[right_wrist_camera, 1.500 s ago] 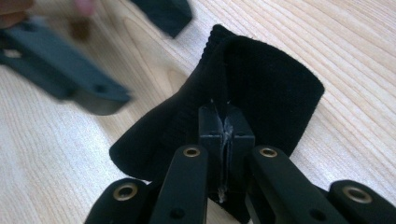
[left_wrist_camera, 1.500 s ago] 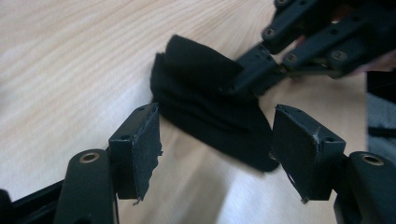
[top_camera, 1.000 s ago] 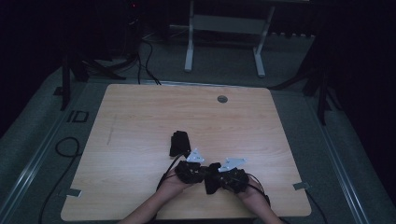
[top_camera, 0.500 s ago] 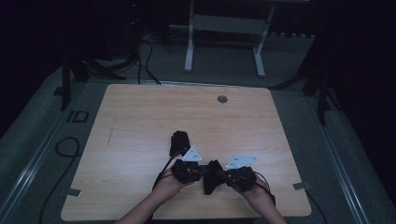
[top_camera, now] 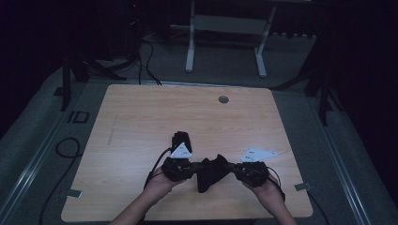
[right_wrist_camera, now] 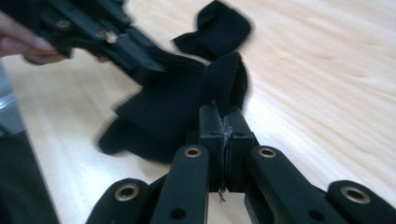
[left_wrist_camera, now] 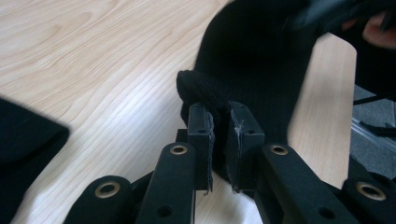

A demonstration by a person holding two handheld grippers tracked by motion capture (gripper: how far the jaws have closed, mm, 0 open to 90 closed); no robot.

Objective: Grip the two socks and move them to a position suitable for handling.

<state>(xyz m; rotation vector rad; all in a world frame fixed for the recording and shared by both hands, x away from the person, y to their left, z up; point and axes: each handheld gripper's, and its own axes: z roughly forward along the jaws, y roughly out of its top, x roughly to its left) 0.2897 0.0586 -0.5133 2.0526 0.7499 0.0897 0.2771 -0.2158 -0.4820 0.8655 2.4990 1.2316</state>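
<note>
A black sock (top_camera: 211, 171) hangs stretched between my two grippers, just above the wooden table (top_camera: 141, 112) near its front edge. My left gripper (top_camera: 197, 168) has just been closing its jaws and now pinches one end of the sock (left_wrist_camera: 261, 60) between its pads (left_wrist_camera: 203, 126). My right gripper (top_camera: 230, 168) is clamped tight on the other end (right_wrist_camera: 173, 102). A second black sock (top_camera: 180, 139) lies flat on the table just behind the left gripper, also visible as sock (right_wrist_camera: 217, 28) and sock (left_wrist_camera: 23, 135). In the right gripper view the left gripper (right_wrist_camera: 140, 60) faces me.
A round grommet (top_camera: 223, 99) sits near the table's far edge. A white stand frame (top_camera: 225, 28) is on the floor beyond. Cables (top_camera: 65, 145) run along the floor at left. Tape tabs (top_camera: 70, 193) mark the front corners.
Both hands have risen and moved apart, pulling the bunched sock out into a span between the grippers. The sock on the table has stayed put.
</note>
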